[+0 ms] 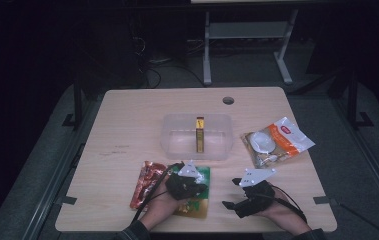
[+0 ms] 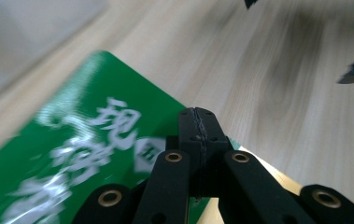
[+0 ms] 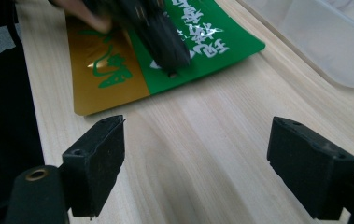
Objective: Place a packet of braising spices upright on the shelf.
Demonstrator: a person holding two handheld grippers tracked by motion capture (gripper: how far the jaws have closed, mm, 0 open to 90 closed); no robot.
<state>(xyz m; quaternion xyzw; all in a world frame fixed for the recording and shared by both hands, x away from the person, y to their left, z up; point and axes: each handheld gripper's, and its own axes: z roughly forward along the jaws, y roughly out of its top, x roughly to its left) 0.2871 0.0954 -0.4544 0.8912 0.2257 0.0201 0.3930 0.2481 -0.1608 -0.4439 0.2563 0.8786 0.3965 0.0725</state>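
A green and gold packet (image 1: pixel 197 206) with white lettering lies flat near the table's front edge. My left gripper (image 1: pixel 196 187) is over it, jaws shut with nothing seen between them. In the left gripper view the closed tips (image 2: pixel 199 122) sit over the green packet (image 2: pixel 86 140) near its edge. The right gripper view has that gripper's black tip (image 3: pixel 171 60) down on the packet (image 3: pixel 202 44). My right gripper (image 1: pixel 231 193) is to the right of the packet and points toward it. Its jaws are open over bare wood (image 3: pixel 202 163), holding nothing.
A clear plastic bin (image 1: pixel 173 145) stands mid-table with a yellow and red stick box (image 1: pixel 199 133) inside. A red foil packet (image 1: pixel 146 182) lies left of the green one. A white and orange bag (image 1: pixel 276 141) lies at the right. A round hole (image 1: pixel 228 100) is near the far edge.
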